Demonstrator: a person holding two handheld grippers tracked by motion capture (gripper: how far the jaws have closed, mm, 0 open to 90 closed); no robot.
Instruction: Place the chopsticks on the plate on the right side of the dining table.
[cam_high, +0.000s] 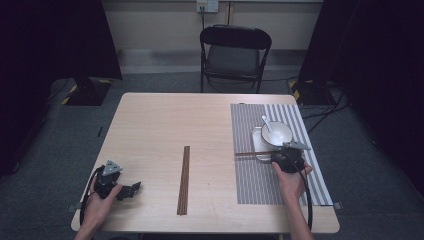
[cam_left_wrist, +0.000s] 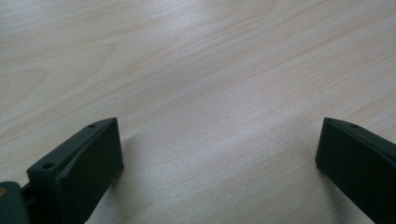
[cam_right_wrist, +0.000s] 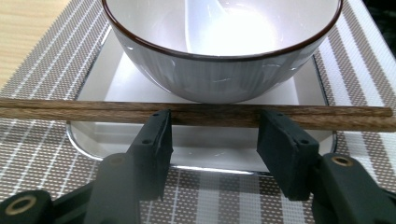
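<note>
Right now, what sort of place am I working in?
Probably a staged recording room, not a home: a lone wooden table laid with a striped placemat, a folding chair, dark curtains and cables on grey carpet.

A pair of dark wooden chopsticks (cam_right_wrist: 196, 114) lies side by side, level, across the near rim of a square white plate (cam_right_wrist: 116, 135), apparently resting on it.

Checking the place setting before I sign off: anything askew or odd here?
One oddity: a second pair of chopsticks lies on the bare table, off the striped placemat. The other chopsticks lie across the square plate before the bowl, with the right hand-held gripper open just behind them. No spills or damage.
</note>
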